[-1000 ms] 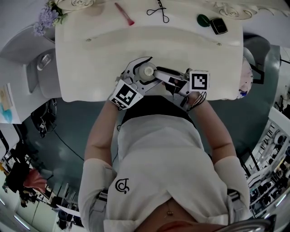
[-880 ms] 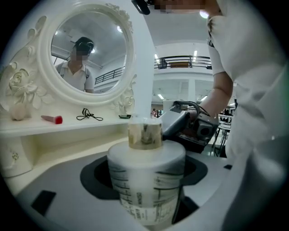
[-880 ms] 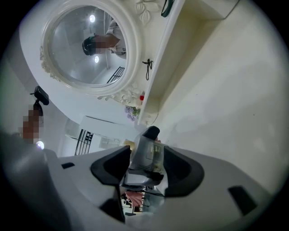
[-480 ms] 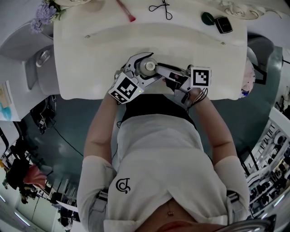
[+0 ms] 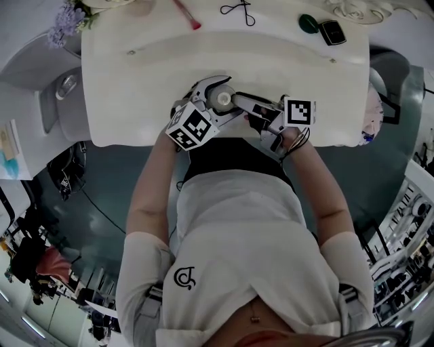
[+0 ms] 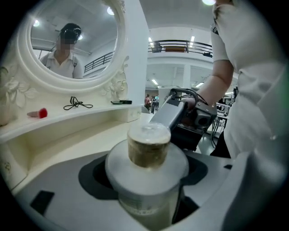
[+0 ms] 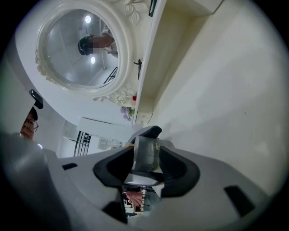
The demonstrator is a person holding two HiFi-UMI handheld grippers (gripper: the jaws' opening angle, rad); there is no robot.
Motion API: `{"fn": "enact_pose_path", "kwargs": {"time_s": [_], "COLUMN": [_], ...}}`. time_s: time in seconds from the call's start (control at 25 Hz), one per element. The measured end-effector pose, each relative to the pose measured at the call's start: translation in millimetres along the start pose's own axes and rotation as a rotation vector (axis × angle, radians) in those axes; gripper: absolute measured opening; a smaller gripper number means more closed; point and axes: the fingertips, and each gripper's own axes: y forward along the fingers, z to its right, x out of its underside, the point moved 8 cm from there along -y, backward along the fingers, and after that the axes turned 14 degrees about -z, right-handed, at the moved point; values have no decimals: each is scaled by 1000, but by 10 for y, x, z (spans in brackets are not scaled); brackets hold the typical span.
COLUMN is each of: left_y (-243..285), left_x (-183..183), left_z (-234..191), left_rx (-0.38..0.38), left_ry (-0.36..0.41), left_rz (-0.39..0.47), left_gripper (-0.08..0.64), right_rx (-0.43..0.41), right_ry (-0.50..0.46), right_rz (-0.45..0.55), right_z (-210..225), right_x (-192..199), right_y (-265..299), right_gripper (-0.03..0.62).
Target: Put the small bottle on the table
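The small bottle (image 5: 221,100) is a pale cylinder with a brownish neck under a clear cap (image 6: 149,143). It is held low over the white dressing table (image 5: 135,101), near its front edge. My left gripper (image 5: 217,103) is shut on the bottle's body (image 6: 145,189), a jaw on each side. My right gripper (image 5: 234,102) comes in from the right. Its jaws are closing, and its dark pads (image 7: 118,166) sit against both sides of the bottle's top (image 7: 146,155). One of its fingers (image 6: 168,113) shows behind the cap in the left gripper view.
A raised shelf at the table's back carries a red stick (image 5: 187,13), a black wire clip (image 5: 237,10), a green lid (image 5: 309,25) and a small black device (image 5: 332,32). Purple flowers (image 5: 68,26) stand at the far left. An oval mirror (image 7: 81,49) rises behind.
The right gripper's jaws have narrowed onto the bottle's top. The left gripper has turned a little, its marker cube swinging right. The bottle has stayed over the same spot.
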Motion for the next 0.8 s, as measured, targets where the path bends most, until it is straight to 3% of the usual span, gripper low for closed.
{"fn": "enact_pose_path", "kwargs": {"time_s": [0.2, 0.44, 0.64, 0.76, 0.8], "left_y": [-2, -176, -387, -597, -682], "left_x": [-2, -26, -120, -268, -329], "left_z": [1, -20, 26, 57, 62], "left_rx": [5, -13, -57, -102, -122], "left_ry": [-15, -131, -127, -118, -114], "left_rz": [8, 82, 115, 172, 199], "left_gripper": [357, 396, 396, 395, 393], "right_rx": [5, 31, 23, 2, 0], "right_ry": [4, 20, -31, -59, -71], "right_rz": [17, 38, 72, 99, 102], "right_z": [9, -1, -168, -319, -371], "right_x": [10, 36, 33, 29, 29], "right_y": [-3, -13, -94, -158, -177], "right_gripper": [184, 169, 72, 53, 19]}}
